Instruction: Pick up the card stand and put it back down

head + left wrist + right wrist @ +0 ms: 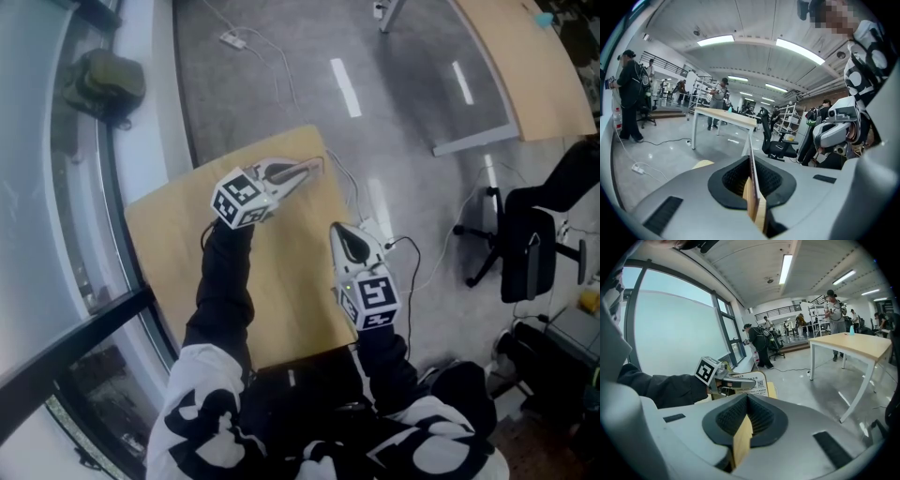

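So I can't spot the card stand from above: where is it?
Right gripper view, left of centre: the card stand is clamped in the left gripper, at the far corner of the wooden table.

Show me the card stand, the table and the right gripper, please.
card stand (759, 389): right gripper view, on its printed face.
table (291, 281): head view, on the bare top.
right gripper (337, 232): head view, at the tip of its jaws.
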Tool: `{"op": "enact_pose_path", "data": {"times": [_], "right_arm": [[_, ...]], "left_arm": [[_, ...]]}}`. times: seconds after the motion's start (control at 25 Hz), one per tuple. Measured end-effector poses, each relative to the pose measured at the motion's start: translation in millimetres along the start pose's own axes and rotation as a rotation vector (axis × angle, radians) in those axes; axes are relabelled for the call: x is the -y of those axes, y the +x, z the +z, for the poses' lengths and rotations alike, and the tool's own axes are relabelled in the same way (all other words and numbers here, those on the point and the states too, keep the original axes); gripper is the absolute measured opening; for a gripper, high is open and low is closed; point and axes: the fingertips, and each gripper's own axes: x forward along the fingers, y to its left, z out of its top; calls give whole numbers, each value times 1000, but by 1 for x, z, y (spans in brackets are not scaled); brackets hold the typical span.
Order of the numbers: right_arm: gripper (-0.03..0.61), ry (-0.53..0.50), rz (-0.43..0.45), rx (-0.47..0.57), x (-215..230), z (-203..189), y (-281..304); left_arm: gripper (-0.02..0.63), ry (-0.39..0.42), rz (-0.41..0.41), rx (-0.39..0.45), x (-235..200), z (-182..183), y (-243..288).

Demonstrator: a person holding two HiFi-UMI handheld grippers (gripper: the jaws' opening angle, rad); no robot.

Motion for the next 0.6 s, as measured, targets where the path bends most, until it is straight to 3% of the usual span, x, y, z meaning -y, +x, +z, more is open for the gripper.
{"op": "enact_pose_path", "data": {"times": [0.28, 0.6], "right_arm": [[21, -6, 10, -23, 4, -9, 6], [21, 33, -1, -32, 6, -11, -1]], "left_arm": [[24, -4, -67, 1, 7, -15, 7], [54, 4, -32, -44, 0, -28, 6]]}}
